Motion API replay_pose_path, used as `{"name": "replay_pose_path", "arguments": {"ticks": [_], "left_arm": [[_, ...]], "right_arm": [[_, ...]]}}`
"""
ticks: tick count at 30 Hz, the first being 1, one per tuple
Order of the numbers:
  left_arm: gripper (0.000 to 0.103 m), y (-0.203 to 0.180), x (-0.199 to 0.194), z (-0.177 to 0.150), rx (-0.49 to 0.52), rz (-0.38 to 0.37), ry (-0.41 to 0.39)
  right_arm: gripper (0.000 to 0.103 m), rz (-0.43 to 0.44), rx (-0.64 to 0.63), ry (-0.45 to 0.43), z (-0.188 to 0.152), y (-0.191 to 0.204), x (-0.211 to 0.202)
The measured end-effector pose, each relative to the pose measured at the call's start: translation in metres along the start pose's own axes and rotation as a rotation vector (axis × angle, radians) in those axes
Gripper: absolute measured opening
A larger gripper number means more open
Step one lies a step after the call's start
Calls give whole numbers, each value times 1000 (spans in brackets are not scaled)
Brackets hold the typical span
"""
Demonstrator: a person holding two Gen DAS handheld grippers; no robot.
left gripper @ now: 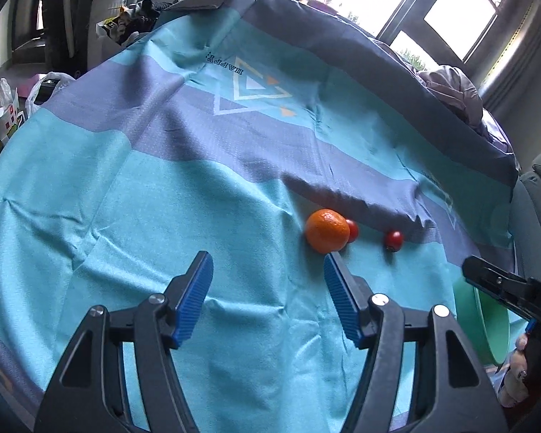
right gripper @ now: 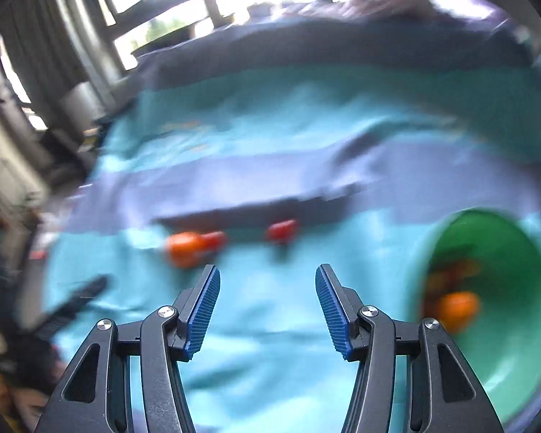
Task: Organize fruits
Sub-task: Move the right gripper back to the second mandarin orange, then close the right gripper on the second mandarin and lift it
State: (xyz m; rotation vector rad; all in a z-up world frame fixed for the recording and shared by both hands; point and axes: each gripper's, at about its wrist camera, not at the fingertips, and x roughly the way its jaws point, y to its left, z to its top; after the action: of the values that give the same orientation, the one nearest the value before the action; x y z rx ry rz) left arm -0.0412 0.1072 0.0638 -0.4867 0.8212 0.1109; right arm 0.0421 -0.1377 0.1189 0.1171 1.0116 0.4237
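An orange mandarin [left gripper: 326, 231] lies on the teal and grey cloth [left gripper: 162, 198], with a small red tomato [left gripper: 352, 231] touching its right side and a second red tomato [left gripper: 394, 240] further right. My left gripper [left gripper: 268, 290] is open and empty, its right finger just below the mandarin. In the blurred right wrist view the mandarin [right gripper: 183, 249] and both tomatoes [right gripper: 216, 240] [right gripper: 282, 231] lie ahead of my open, empty right gripper [right gripper: 267, 305]. A green bowl [right gripper: 505, 324] at the right holds an orange fruit [right gripper: 457, 306] and other blurred fruit.
The green bowl's rim [left gripper: 483, 321] and the right gripper's black finger [left gripper: 494, 278] show at the right edge of the left wrist view. Bags and clutter [left gripper: 14, 108] lie beyond the cloth's left edge. Bunched fabric [left gripper: 451, 90] sits at the far right, below windows.
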Motion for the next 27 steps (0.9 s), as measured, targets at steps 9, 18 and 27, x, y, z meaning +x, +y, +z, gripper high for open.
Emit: {"name": "replay_pose_path", "arguments": {"ticks": [9,18,27], "left_arm": [[65,20,-15,9,-66,-20,-14],[66,16,-15,10,-50,-29,-5],[66,-3,-6,2,5,-46,28]], "right_arm": [[56,-46,-14,145,28,59,101],[46,-25,34,174,24,51,133],[45,13,-41,109,2,32,63]]}}
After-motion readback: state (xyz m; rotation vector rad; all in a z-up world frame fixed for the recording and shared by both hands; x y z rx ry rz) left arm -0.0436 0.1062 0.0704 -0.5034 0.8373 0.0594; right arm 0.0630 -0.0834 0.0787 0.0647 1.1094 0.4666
